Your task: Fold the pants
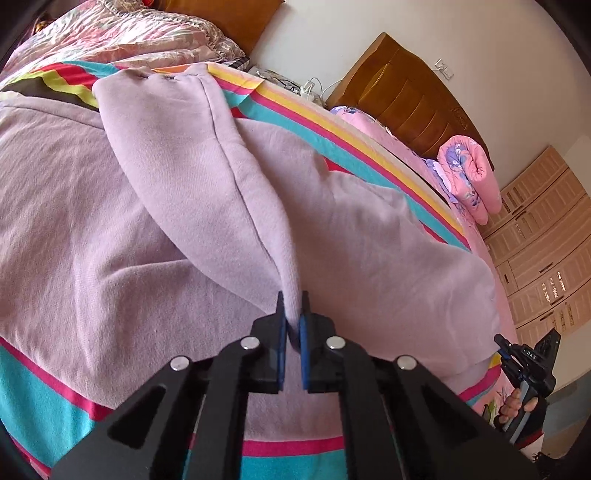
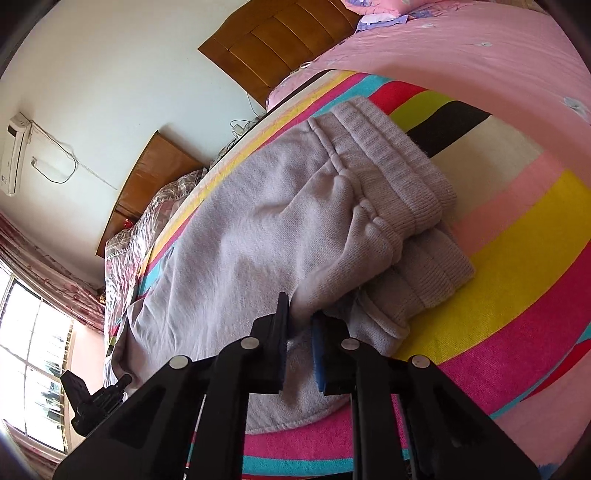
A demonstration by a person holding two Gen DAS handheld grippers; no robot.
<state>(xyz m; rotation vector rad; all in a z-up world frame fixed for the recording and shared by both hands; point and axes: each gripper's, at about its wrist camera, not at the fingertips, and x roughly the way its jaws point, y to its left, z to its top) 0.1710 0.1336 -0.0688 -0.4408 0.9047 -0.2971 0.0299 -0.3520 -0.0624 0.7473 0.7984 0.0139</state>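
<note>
Lilac sweatpants lie spread on a striped blanket on a bed. My left gripper is shut on a leg end of the pants, lifted and drawn over the rest of the garment. In the right wrist view the same pants show their ribbed waistband at the upper right. My right gripper is shut on the pants fabric just below the waistband, near the blanket's edge. The right gripper also shows in the left wrist view, and the left gripper in the right wrist view.
A pink sheet covers the bed beyond the blanket. A rolled pink floral quilt and a crumpled patterned quilt lie at the far side. Wooden headboards stand against the wall, a wardrobe at the right, a window at the left.
</note>
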